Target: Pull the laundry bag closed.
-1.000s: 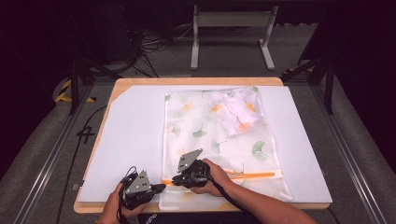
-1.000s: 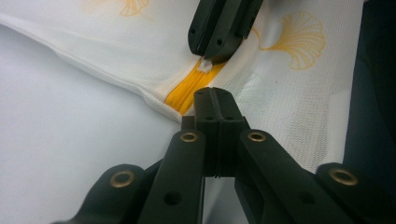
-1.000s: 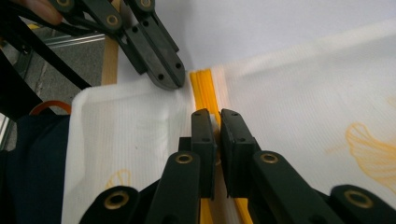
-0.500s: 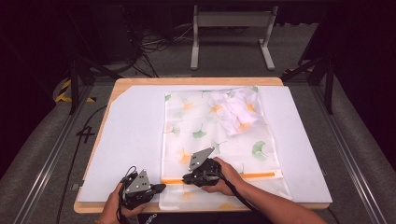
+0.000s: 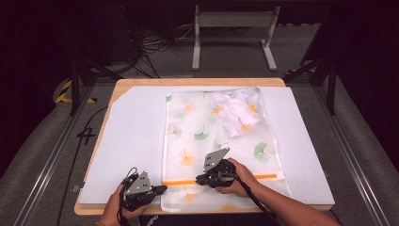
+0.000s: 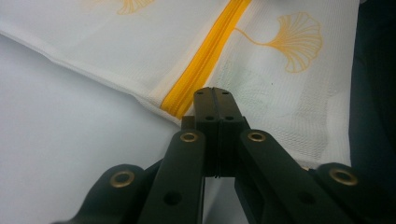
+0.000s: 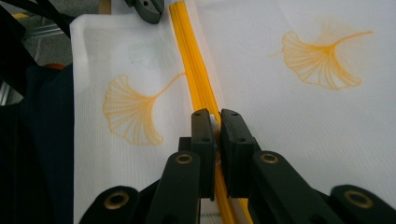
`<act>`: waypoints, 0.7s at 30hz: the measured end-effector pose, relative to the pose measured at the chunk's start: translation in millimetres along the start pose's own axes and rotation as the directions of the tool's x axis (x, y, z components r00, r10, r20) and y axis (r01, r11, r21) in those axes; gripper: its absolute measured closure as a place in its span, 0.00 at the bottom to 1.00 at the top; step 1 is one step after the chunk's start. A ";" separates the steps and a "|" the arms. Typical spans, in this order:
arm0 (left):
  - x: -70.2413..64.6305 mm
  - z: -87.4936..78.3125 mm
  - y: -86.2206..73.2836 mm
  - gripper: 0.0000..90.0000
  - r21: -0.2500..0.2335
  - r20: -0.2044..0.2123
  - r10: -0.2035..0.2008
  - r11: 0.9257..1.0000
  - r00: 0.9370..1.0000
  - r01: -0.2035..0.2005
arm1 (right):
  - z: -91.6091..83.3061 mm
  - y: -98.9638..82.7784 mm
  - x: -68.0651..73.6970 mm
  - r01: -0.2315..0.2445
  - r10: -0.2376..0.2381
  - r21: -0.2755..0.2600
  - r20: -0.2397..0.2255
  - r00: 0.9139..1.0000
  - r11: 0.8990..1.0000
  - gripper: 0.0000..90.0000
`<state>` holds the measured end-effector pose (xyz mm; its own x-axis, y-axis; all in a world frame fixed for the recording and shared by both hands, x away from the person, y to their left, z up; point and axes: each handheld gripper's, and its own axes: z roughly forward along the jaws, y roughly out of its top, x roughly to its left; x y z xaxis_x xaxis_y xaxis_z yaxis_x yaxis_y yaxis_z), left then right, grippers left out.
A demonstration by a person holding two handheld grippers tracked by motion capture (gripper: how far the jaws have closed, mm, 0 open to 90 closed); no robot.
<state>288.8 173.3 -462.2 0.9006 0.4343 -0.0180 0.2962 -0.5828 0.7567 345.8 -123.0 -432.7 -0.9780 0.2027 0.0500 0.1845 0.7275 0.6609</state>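
The mesh laundry bag (image 5: pixel 221 141) lies flat on the white-covered table (image 5: pixel 131 141), a crumpled garment (image 5: pixel 237 113) inside near its far end, the orange zipper (image 5: pixel 254 177) crossing the near end. You look to be mid-way through zipping it. Your right tool (image 7: pixel 215 122) is clamped on what seems to be the slider (image 7: pixel 214 120), partway along the track. Your left tool (image 6: pixel 213 95) is fully closed at the bag's corner by the zipper's end, apparently pinning it. Next, draw the slider steadily along while that corner stays taut.
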 end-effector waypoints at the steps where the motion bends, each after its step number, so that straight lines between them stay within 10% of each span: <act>1: 0.1 0.1 -0.1 1.00 -0.002 0.002 -0.003 1.000 1.000 0.003 | -1.5 -1.3 0.0 -0.004 0.004 0.001 0.003 1.000 1.000 0.94; 21: 1.5 0.0 -0.3 1.00 -0.003 0.010 -0.001 1.000 1.000 0.001 | -36.6 -35.8 -7.6 -0.043 0.042 0.022 0.064 0.997 0.999 0.94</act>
<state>290.0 174.1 -462.5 0.9036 0.4277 -0.0251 0.2958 -0.5805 0.7587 343.0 -174.6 -429.4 -0.9611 0.2745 0.0298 0.2290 0.7324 0.6412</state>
